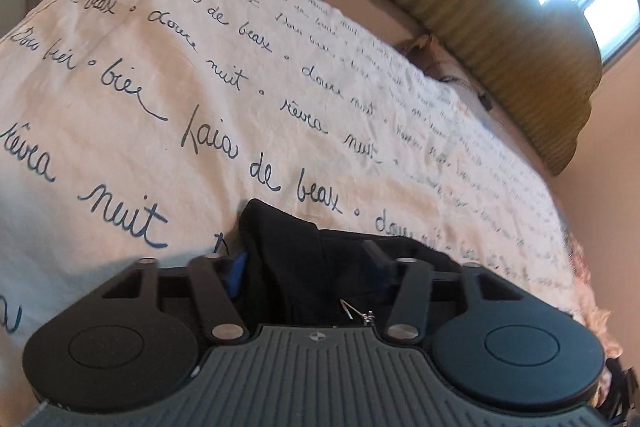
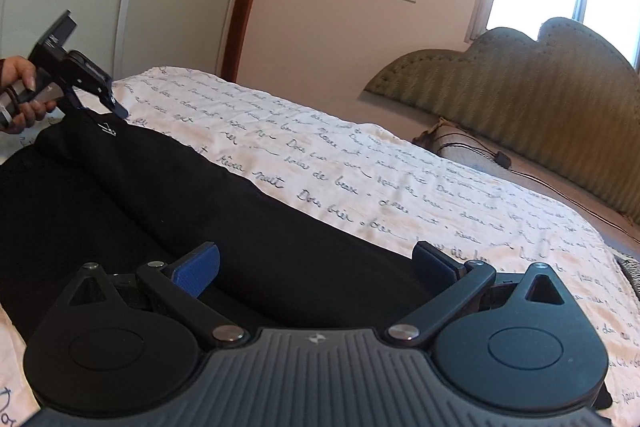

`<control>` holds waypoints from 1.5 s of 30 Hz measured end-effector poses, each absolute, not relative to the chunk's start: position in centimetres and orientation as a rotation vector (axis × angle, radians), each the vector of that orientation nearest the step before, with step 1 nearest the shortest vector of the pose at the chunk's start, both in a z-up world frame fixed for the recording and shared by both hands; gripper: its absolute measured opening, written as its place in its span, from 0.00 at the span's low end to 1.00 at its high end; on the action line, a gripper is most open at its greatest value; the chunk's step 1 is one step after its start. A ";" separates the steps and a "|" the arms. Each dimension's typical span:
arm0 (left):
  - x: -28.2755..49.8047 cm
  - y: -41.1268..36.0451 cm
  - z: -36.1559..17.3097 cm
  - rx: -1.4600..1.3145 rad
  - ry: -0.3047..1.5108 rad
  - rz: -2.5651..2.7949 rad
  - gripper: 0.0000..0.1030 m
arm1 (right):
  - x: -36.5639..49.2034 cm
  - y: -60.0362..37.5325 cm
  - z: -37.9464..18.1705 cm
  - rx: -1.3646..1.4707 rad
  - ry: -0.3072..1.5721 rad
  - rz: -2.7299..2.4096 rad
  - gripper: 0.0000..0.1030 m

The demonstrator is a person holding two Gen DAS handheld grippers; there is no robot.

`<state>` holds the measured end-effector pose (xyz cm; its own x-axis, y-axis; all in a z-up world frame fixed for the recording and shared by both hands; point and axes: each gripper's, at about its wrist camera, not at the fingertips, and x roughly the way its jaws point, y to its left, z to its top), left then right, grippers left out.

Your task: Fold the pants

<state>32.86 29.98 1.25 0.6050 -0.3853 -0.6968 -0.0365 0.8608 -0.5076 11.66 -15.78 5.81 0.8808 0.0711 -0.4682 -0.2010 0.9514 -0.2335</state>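
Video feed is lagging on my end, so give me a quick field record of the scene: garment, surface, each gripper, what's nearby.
garment: black pants laid lengthwise on the bed
surface: white bedsheet with blue script lettering
left gripper: at one end of the pants, black fabric bunched between its fingers; grip not confirmable
right gripper: open, fingers straddling the other end of the pants
metal clasp: on the pants near the left gripper
nearby: green headboard, cable near it
fold status: no crosswise fold yet

Pants (image 2: 168,195) on bedsheet (image 2: 400,163), headboard (image 2: 520,83) behind, both grippers at pants.
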 end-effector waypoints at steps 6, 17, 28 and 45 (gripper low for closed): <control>32.0 28.6 2.4 -0.360 0.806 -0.224 0.13 | 12.9 -15.2 5.5 -0.300 0.473 0.186 1.00; 20.6 24.5 10.9 -0.142 0.336 -0.500 0.07 | 25.4 -16.1 5.5 -0.335 0.602 0.622 1.00; 15.7 23.6 11.8 -0.072 0.275 -0.564 0.07 | 35.0 -14.9 2.9 -0.182 0.822 0.822 0.66; 15.1 27.3 11.7 -0.239 0.311 -0.482 0.08 | 28.6 -15.9 7.8 -0.169 0.702 0.851 0.05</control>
<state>15.06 27.26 11.73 0.8406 -0.4880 -0.2351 0.4161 0.8596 -0.2966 28.63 -15.86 7.76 0.4519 0.6319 -0.6297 -0.7387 0.6608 0.1330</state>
